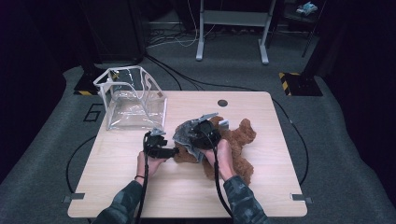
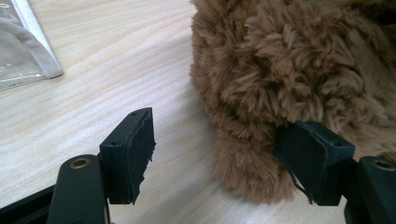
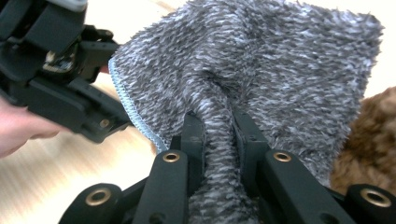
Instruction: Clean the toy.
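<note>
Cloth (image 3: 261, 70): grey, fuzzy, pinched in my right claw (image 3: 219, 126), draped over the brown plush bear (image 1: 238, 140).
Left claw (image 2: 212, 154): wide, one pad against the fur.
Risk: cloth slipping free (thin fold gripped).

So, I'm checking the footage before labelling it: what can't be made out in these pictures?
- Brown plush toy: its head end is hidden in the high view by the grey cloth and right gripper.
- Same toy in the left gripper view: cut off by the top and right edges.
- Small item on the far shelf, high view: too small to identify.
- Clear bag's inside: glare blurs it.
</note>
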Available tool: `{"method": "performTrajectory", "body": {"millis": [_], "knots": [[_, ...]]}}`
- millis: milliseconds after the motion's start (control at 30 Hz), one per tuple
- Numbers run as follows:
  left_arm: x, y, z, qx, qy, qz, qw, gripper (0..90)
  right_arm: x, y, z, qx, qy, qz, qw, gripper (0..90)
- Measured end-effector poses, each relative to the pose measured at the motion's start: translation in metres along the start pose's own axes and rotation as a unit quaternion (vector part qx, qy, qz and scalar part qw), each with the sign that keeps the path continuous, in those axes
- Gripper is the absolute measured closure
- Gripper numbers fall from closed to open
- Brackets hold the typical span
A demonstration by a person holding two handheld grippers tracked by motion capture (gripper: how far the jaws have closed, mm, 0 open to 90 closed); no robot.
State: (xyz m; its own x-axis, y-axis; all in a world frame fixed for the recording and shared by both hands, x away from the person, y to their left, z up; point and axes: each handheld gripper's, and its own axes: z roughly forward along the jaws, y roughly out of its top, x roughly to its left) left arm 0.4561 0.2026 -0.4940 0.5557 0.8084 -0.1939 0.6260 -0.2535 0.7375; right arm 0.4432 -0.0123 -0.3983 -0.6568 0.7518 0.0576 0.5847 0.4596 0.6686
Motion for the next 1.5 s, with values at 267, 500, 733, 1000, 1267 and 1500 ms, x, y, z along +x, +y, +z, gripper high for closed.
{"method": "performTrajectory", "body": {"millis": [267, 500, 733, 1000, 1267, 1500], "knots": [[0.0, 0.0, 0.0, 0.007, -0.001, 0.0, 1.0, 28.3, 0.01, -0.016, 0.0, 0.004, 0.012, -0.006, 0.9999, 77.8], [0.001, -0.001, 0.001, 0.004, 0.002, -0.003, 1.0, 28.3, 0.016, -0.032, 0.006, 0.01, 0.025, 0.001, 0.9996, 78.1], [0.002, 0.0, 0.0, 0.005, -0.001, 0.001, 1.0, 28.2, 0.021, -0.052, 0.022, 0.034, 0.04, 0.012, 0.9985, 78.1], [0.004, 0.002, -0.012, -0.016, 0.017, 0.007, 0.9997, 27.3, 0.016, -0.068, 0.018, 0.03, 0.056, 0.023, 0.9977, 77.6], [-0.007, 0.029, -0.038, -0.06, 0.033, 0.036, 0.997, 25.7, -0.013, -0.066, -0.038, -0.035, 0.041, 0.058, 0.9968, 77.2], [-0.042, 0.055, -0.029, -0.064, 0.023, 0.085, 0.994, 22.7, -0.036, -0.063, -0.07, -0.077, 0.002, 0.081, 0.9937, 77.0]]}}
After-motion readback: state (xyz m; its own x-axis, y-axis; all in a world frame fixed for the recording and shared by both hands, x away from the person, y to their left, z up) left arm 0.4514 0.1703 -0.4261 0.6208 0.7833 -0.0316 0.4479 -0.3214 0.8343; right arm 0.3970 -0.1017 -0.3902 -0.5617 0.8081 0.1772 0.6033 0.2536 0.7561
